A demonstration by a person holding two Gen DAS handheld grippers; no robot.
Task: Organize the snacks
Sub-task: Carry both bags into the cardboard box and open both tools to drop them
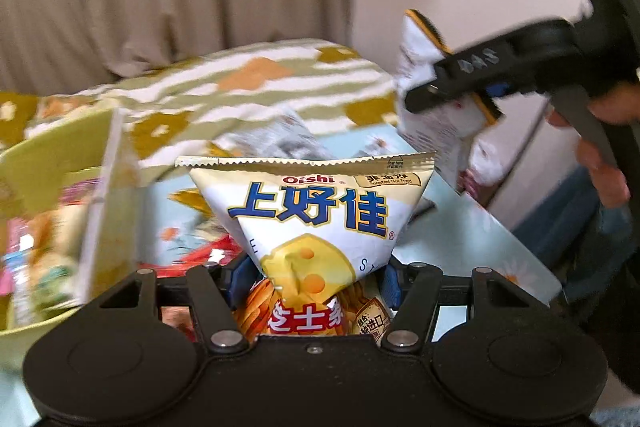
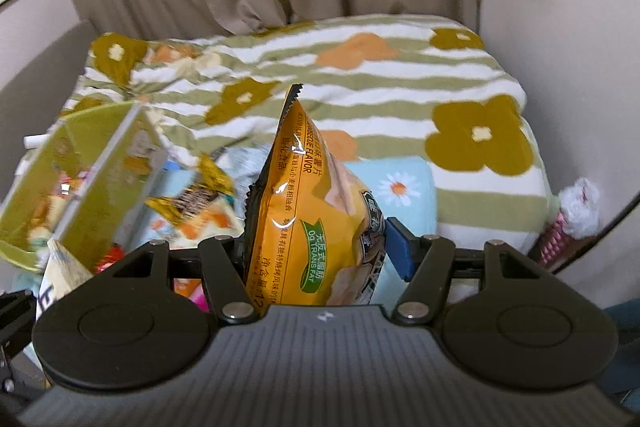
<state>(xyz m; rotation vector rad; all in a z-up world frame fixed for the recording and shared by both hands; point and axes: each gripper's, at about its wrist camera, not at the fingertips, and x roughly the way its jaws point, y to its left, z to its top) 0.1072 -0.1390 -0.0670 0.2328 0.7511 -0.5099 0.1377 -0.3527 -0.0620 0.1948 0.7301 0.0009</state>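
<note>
Blue-padded, the left gripper (image 1: 314, 281) is clamped on a white Oishi cheese bag (image 1: 316, 223), and the right gripper (image 2: 316, 247) is closed round an upright orange chip bag (image 2: 308, 227). Behind them, loose snack packets (image 2: 200, 199) are seen scattered on the pale blue table (image 2: 416, 187) beside a green bin (image 2: 80, 179), with a flowered blanket (image 2: 400, 87) beyond.

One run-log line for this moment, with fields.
left gripper: shut on Oishi cheese snack bag | right gripper: shut on orange barbecue chip bag | green bin: holds snacks

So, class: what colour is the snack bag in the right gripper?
Orange-yellow bag with a black edge; right wrist view.
</note>
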